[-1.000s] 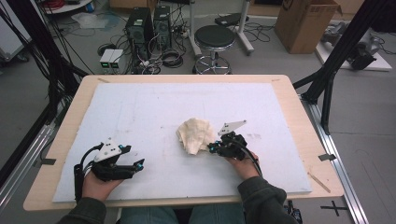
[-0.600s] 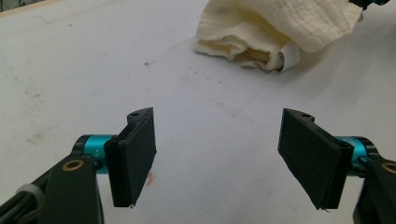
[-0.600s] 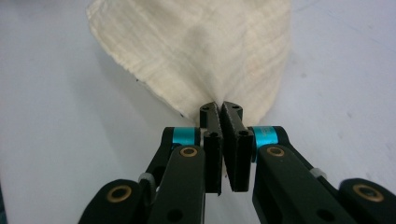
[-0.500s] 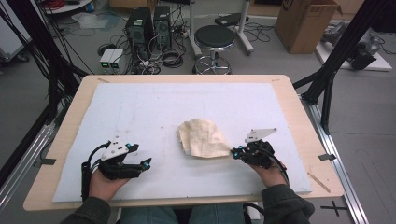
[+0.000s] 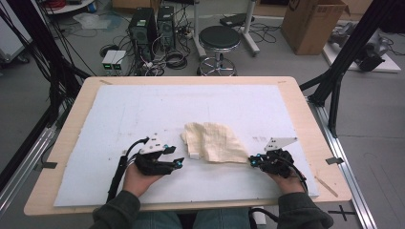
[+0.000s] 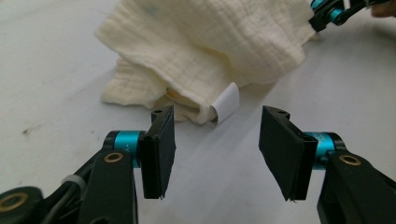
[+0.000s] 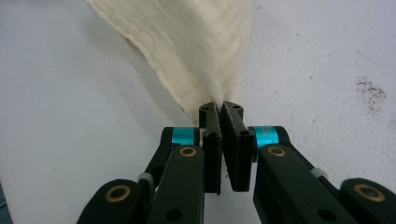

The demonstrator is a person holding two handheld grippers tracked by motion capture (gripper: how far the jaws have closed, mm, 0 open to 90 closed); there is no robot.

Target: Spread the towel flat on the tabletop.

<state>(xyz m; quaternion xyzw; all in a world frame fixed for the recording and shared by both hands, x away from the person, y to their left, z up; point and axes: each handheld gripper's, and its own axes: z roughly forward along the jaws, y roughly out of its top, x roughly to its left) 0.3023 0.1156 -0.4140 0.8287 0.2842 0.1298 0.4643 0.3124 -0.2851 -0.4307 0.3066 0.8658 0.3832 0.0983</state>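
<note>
Cloth (image 7: 196,51) corner hidden — pinched inside right gripper (image 7: 219,108) jaws.

One cream cloth (image 5: 213,142), two hand-held grippers, one white table (image 5: 143,105).

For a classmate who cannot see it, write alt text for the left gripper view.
A crumpled cream cloth with a white tag lies on a white table, just beyond the left claw, whose jaws stand apart with nothing between them. At the top right, the right claw pinches the cloth's far corner.
</note>
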